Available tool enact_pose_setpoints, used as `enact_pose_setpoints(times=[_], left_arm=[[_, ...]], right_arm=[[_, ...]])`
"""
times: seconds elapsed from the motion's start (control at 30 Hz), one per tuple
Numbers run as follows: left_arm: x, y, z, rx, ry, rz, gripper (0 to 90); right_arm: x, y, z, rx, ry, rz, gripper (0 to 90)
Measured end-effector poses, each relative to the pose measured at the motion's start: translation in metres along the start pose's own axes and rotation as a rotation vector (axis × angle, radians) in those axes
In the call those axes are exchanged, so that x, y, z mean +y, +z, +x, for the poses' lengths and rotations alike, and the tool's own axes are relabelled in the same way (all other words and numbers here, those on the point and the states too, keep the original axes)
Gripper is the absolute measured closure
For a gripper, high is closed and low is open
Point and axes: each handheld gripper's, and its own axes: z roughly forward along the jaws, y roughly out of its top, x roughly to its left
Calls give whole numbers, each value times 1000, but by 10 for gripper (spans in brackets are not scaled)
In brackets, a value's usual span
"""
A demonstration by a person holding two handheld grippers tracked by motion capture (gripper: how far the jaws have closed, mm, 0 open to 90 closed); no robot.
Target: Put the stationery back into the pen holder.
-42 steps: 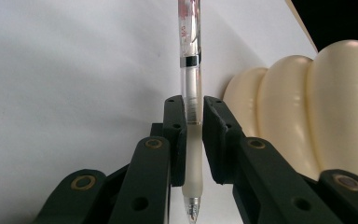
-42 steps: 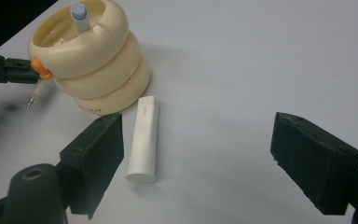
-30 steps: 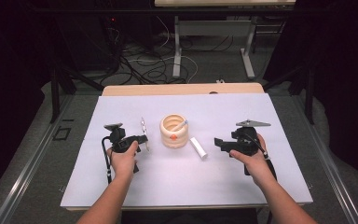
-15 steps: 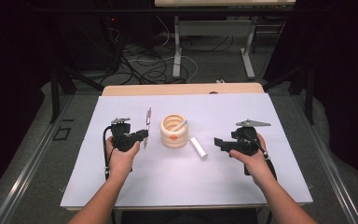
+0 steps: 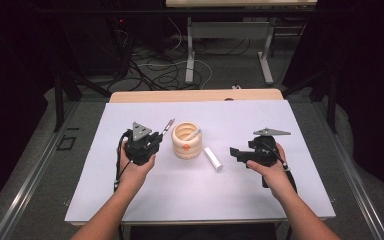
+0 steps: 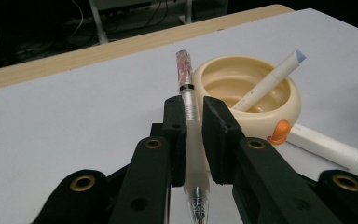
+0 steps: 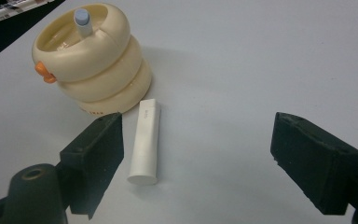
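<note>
Between your left claw's (image 6: 193, 135) jaws you hold a clear pen (image 6: 189, 112) clamped, just beside the cream holder (image 6: 249, 93); one marker (image 6: 272, 77) is in already. Ahead of your right claw (image 7: 214, 158), spread wide, the white cap (image 7: 145, 140) remains on the desk (image 7: 261, 56).

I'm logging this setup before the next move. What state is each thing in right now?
Clear pen: clamped between the left gripper's jaws, lifted, pointing toward the holder.
Cream holder: upright on the table, open at the top.
White marker: uncapped, leaning inside the holder.
White cap: lying flat on the table beside the holder.
Left gripper: shut on the pen.
Right gripper: open, holding nothing.
</note>
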Motion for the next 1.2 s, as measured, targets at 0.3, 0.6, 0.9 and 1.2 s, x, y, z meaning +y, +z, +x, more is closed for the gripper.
enact_pose_setpoints(times=[0.3,0.6,0.9,1.2], left_arm=[[5,-9,-15,36,142,-5,807],[2,-23,-43,134,495,-45,807],[-4,-30,-70,200,824,-99,807],[-18,-30,-89,265,1164,-101,806]], right_arm=[[0,0,0,-2,-5,-3,170],[0,0,1,0,-3,-3,170],[2,-2,4,15,-40,-15,200],[5,-7,8,44,-154,-14,281]])
